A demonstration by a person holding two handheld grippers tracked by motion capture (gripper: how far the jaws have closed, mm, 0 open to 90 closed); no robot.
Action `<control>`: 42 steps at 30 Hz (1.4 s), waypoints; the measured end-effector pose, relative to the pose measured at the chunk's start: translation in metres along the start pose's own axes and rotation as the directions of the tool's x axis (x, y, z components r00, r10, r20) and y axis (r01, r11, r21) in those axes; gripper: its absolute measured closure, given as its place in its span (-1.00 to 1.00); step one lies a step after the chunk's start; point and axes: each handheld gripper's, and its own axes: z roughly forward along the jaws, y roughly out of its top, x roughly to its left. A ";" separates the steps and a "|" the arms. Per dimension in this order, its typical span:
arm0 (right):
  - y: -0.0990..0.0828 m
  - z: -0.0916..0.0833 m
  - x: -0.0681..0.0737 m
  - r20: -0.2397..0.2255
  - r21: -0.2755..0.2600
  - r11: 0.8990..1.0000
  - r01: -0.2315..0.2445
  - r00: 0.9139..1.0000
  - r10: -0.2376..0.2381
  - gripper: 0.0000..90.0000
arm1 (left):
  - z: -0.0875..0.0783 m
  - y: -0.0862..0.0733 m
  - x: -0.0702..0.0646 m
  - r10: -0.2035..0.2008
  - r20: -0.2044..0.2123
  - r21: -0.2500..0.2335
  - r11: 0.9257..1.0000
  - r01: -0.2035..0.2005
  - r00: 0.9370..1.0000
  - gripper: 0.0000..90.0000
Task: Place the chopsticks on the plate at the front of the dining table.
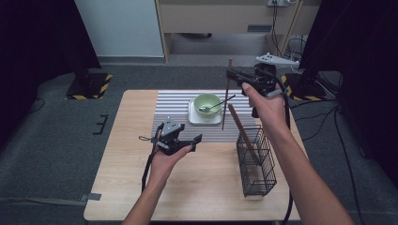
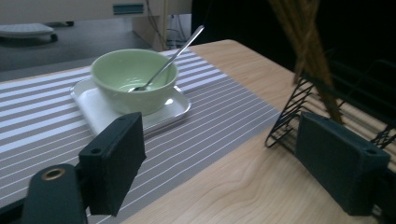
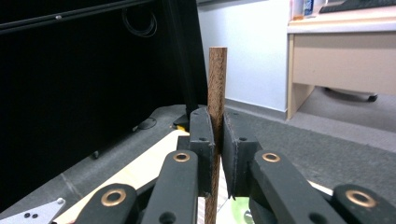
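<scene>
Nearest the person, the left gripper (image 1: 197,139) rests low over the wooden table (image 1: 117,187), at about 7 o'clock from the green bowl (image 1: 207,101). Its jaws stand wide apart with nothing between them, as the left gripper view shows.

At 4 o'clock from the bowl stands a black wire basket (image 1: 257,164), with one wooden chopstick (image 1: 244,133) already leaning in it, its top tipped toward 11 o'clock.

Farther out, the bowl sits on a white square plate (image 1: 195,120) on a striped mat (image 1: 173,105), and a metal spoon (image 1: 218,104) rests in it with the handle pointing to 2 o'clock.

Farthest, the right gripper (image 1: 230,74) is held high, at about 1 o'clock from the bowl. Its jaws are pinched tight on a second chopstick (image 3: 217,100), which hangs nearly upright: top end above the jaws, lower tip down near the right edge of the plate.

The basket lies toward 5 o'clock from this gripper and below it, and the right hand is by far the nearer one. The stick's long axis already runs close to the basket's open top, so the coming move looks like a carry back toward the person and a straight lowering. The room between is open; the leaning stick and the basket rim are the edges to clear.
</scene>
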 end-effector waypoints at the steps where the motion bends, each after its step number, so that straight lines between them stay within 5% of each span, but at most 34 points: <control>1: -0.001 0.002 0.001 -0.006 0.000 1.000 -0.008 1.000 0.008 0.86 | 0.002 0.001 -0.003 0.010 0.002 -0.001 1.000 -0.010 1.000 -0.62; 18: -0.013 0.015 0.023 -0.045 0.040 0.999 -0.022 0.999 0.024 0.86 | 0.023 0.006 -0.030 0.010 0.085 -0.021 1.000 -0.009 0.996 0.05; 42: -0.010 0.014 0.023 -0.068 0.050 0.998 -0.045 0.996 0.049 0.86 | 0.031 -0.004 -0.033 -0.017 0.121 0.000 1.000 0.017 0.993 0.66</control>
